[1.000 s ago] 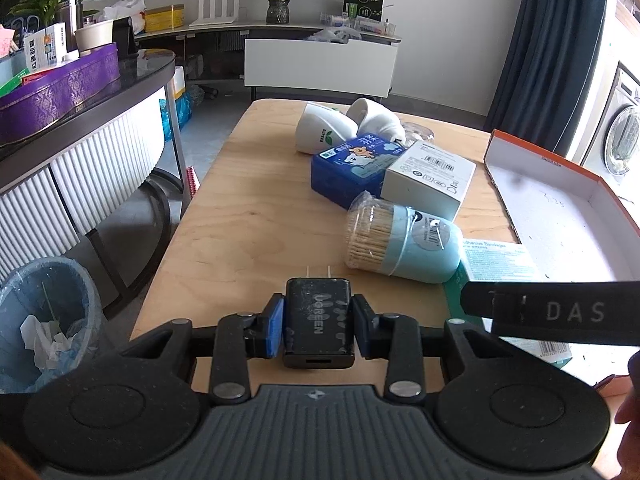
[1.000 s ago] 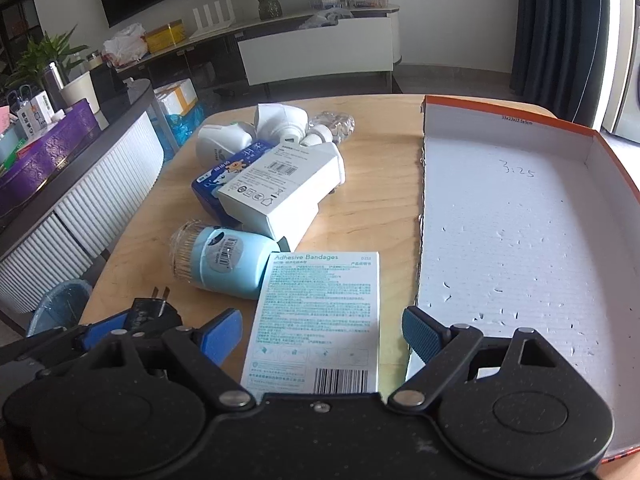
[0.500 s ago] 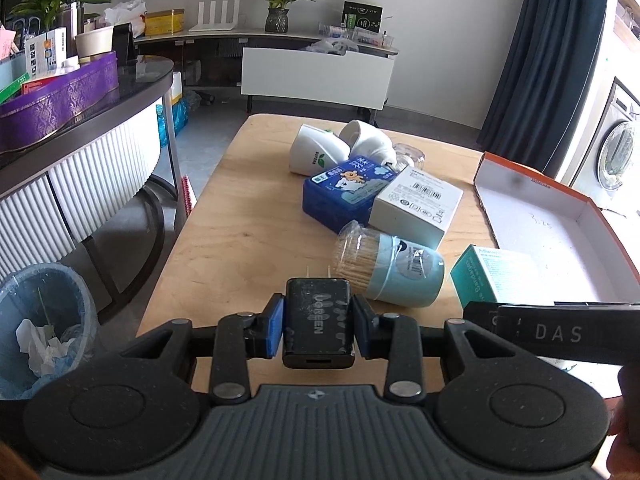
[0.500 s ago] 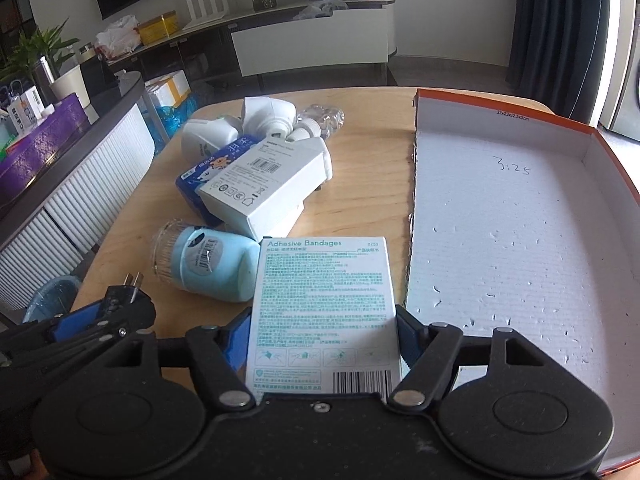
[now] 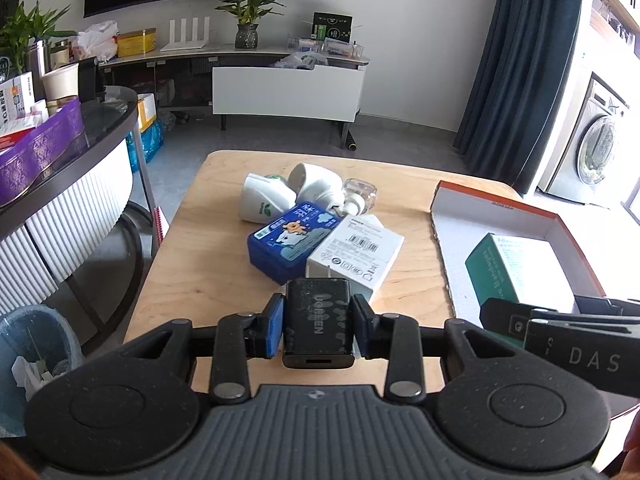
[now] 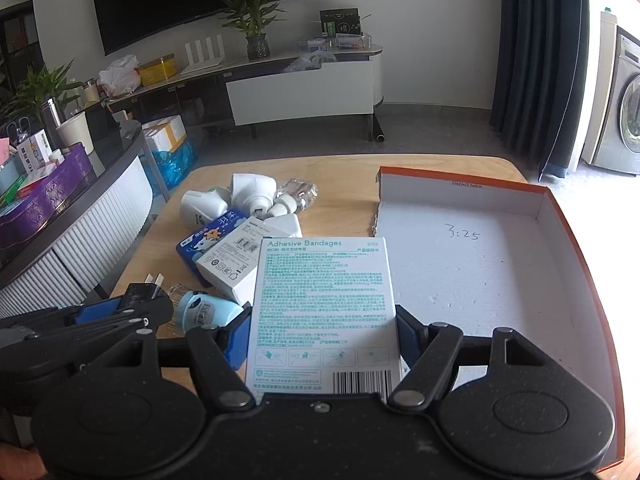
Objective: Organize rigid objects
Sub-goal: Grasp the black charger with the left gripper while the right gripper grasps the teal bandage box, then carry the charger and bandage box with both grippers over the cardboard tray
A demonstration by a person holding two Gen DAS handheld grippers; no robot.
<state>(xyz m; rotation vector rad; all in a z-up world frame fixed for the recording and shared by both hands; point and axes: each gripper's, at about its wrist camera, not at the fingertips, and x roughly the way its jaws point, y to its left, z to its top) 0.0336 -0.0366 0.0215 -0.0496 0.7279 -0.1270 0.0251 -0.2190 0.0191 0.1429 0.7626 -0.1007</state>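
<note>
Lifted off the table since a second ago, the bandage box (image 6: 324, 312) sits clamped in my right gripper (image 6: 322, 340), beside the orange-edged tray (image 6: 576, 216), ready for placing. Left gripper (image 5: 318, 326) stays closed on the black charger (image 5: 318, 322).

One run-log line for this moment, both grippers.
left gripper: shut on black charger | right gripper: shut on bandage box | orange-rimmed tray: nothing in it | rest: on table

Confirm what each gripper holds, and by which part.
The left gripper pinches the black charger by its two side faces. The right gripper clamps the bandage box across its long edges, near the barcode end.
</note>
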